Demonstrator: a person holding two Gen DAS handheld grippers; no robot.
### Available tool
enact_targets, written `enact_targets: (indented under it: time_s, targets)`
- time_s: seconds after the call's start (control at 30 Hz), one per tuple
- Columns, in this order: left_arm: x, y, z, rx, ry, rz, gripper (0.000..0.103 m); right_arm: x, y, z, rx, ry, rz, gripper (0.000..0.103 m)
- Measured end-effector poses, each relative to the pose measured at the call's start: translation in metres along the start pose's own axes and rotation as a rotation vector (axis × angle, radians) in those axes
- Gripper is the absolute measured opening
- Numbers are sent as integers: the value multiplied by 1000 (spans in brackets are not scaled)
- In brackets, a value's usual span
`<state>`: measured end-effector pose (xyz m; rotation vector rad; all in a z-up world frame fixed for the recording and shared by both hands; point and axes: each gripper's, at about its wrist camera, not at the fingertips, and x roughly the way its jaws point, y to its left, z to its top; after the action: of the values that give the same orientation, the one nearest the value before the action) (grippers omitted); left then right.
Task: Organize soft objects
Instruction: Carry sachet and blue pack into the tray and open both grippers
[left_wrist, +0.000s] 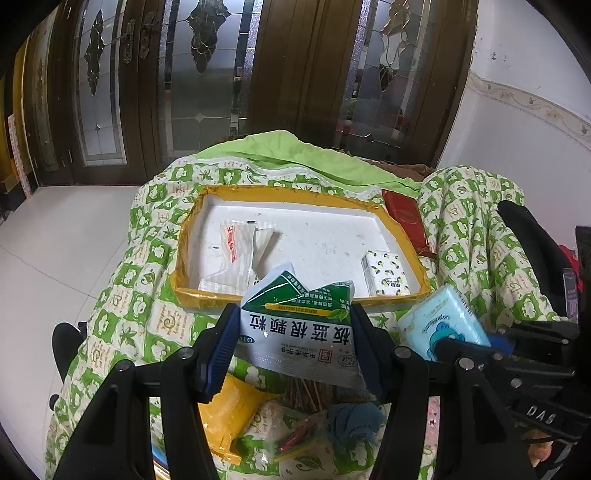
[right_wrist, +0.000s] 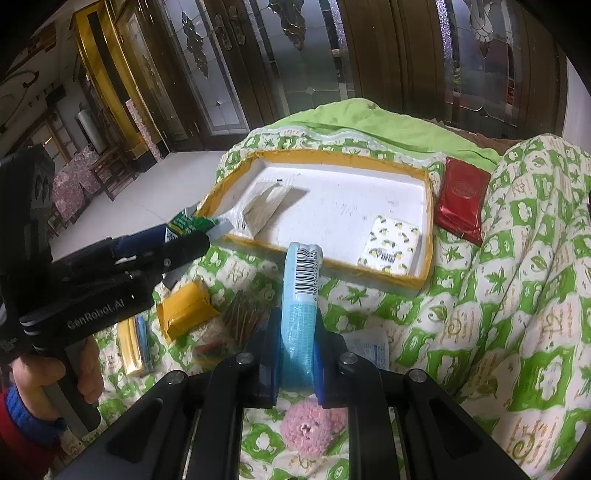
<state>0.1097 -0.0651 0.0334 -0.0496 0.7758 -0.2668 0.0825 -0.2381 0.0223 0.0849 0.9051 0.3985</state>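
Quilt (left_wrist: 122, 295) green-patterned, white floor tiles (left_wrist: 66, 221), glazed wooden doors (left_wrist: 288, 66)

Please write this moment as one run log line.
left gripper: holds green-white sachet | right gripper: holds blue tissue pack | yellow-rimmed tray: ahead

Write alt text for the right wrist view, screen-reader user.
The right gripper is shut on a light blue tissue pack, held on edge above a green-patterned quilt. Ahead lies a yellow-rimmed white tray holding a lemon-print tissue pack and clear packets. At left, the left gripper grips a green-and-white sachet near the tray's corner.
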Motion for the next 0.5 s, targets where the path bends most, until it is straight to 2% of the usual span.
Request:
enact_targets:
  time_s: [0.23, 0.5]
  targets:
    - [11, 1, 14, 3, 4, 13, 59, 5, -18, 33, 82, -27, 16, 15]
    - [35, 2, 33, 7, 30, 11, 59, 36, -54, 66, 249, -25, 111, 15]
